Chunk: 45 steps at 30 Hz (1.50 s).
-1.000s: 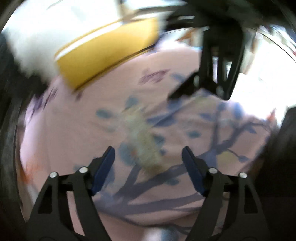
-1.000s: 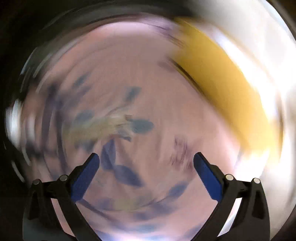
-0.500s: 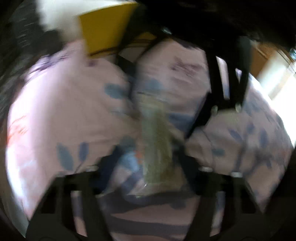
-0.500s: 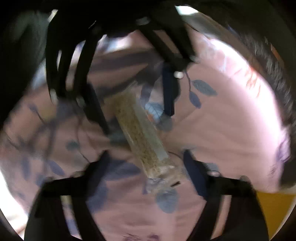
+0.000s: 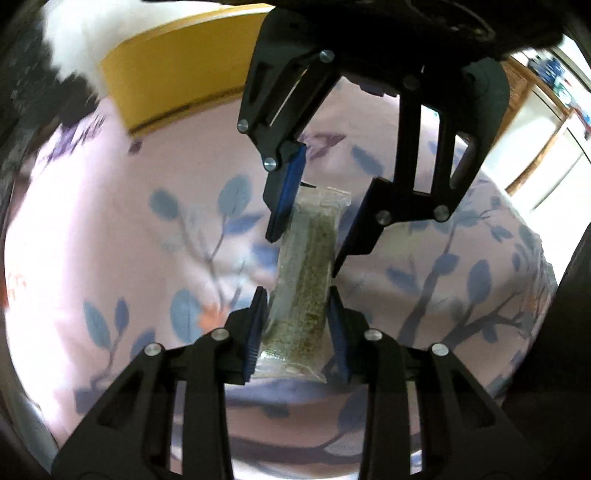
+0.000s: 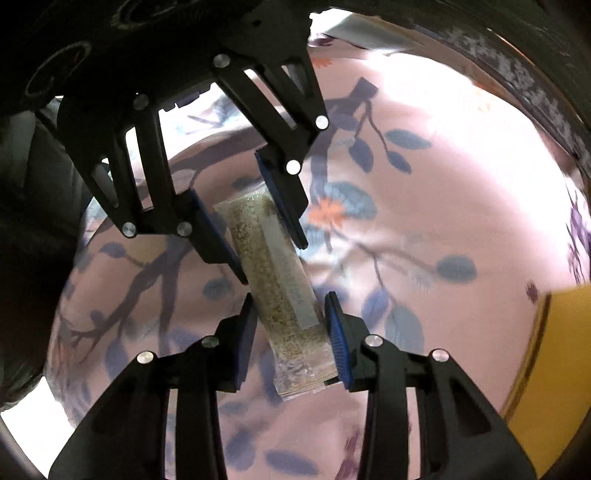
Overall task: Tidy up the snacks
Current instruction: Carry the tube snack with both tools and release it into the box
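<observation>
A long snack bar (image 5: 314, 229) in a clear wrapper, with a grainy green-brown filling, lies on a pink cloth printed with blue leaves (image 5: 129, 240). My left gripper (image 5: 296, 295) straddles its near end. The jaws are closing and both blue pads touch the wrapper's sides. My right gripper (image 5: 304, 254) comes in from the opposite side and clasps the far end. In the right wrist view the same bar (image 6: 280, 288) runs diagonally between the closing jaws of my right gripper (image 6: 290, 299), with my left gripper (image 6: 272, 262) on its upper end.
A yellow box (image 5: 177, 74) stands at the cloth's far edge, also visible as the yellow box (image 6: 554, 350) low on the right. Something white and fluffy (image 5: 85, 33) sits beside it. Bare leafy cloth spreads on both sides of the bar.
Both grippers stood wide open over the cloth a second ago. They have since swung over the bar from opposite ends, dropped slightly, and closed onto its sides.
</observation>
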Available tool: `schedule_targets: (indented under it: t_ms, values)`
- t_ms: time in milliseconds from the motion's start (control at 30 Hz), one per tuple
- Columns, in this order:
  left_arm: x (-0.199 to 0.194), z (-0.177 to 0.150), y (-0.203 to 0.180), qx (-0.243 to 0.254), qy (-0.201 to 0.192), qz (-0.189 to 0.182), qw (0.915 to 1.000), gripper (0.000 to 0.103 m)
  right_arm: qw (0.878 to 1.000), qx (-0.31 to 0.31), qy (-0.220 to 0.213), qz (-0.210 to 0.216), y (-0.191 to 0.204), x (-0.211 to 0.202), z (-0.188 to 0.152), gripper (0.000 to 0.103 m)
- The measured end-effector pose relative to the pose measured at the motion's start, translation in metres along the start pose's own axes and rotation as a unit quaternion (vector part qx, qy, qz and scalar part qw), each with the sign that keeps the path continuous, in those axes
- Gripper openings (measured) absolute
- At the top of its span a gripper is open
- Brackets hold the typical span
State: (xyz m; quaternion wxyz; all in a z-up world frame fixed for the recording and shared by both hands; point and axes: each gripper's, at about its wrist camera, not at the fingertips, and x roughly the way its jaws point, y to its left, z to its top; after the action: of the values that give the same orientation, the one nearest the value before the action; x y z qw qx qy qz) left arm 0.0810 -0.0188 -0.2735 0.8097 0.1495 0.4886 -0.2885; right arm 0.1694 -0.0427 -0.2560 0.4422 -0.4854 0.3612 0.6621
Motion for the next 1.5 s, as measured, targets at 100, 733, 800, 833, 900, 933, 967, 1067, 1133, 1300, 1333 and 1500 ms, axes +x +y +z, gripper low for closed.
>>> schedule_targets:
  t_ms: [100,733,800,833,900,933,967,1067,1133,1300,1333,1500]
  values:
    - [-0.008,0.019,-0.014,0.037,-0.012,-0.003,0.9992,0.033,0.999,0.030,0.005,-0.024,-0.001,-0.031,-0.015,0.038]
    - [-0.054,0.144,-0.043,0.359,-0.073,-0.042,0.9293,0.032,0.946,0.235,0.033,-0.223,0.072,-0.152,-0.064,0.034]
    - [-0.056,0.157,-0.033,0.380,-0.082,-0.037,0.9208,0.032,0.942,0.233,0.033,-0.238,0.061,-0.157,-0.064,0.034]
    - [-0.056,0.164,-0.027,0.385,-0.084,-0.032,0.9184,0.032,0.940,0.231,0.035,-0.247,0.052,-0.159,-0.066,0.034]
    - [-0.055,0.180,-0.016,0.396,-0.088,-0.020,0.9139,0.032,0.935,0.237,0.028,-0.264,0.034,-0.166,-0.071,0.033]
    - [-0.054,0.190,-0.009,0.400,-0.091,-0.015,0.9118,0.032,0.932,0.241,0.025,-0.269,0.025,-0.171,-0.074,0.033]
    - [-0.052,0.194,-0.004,0.403,-0.094,-0.010,0.9101,0.032,0.930,0.243,0.021,-0.274,0.015,-0.178,-0.077,0.033]
    - [-0.047,0.221,0.015,0.411,-0.103,0.013,0.9056,0.032,0.924,0.241,0.018,-0.298,-0.013,-0.185,-0.086,0.033]
    - [-0.042,0.242,0.028,0.409,-0.106,0.026,0.9059,0.033,0.920,0.237,0.016,-0.312,-0.032,-0.193,-0.093,0.033]
    - [-0.032,0.277,0.049,0.414,-0.124,0.058,0.9000,0.033,0.912,0.231,0.004,-0.340,-0.074,-0.210,-0.113,0.034]
    - [-0.029,0.285,0.055,0.409,-0.126,0.059,0.9021,0.033,0.911,0.229,0.006,-0.343,-0.081,-0.210,-0.115,0.033]
    - [-0.018,0.308,0.075,0.401,-0.127,0.073,0.9041,0.033,0.911,0.213,0.010,-0.353,-0.113,-0.216,-0.126,0.033]
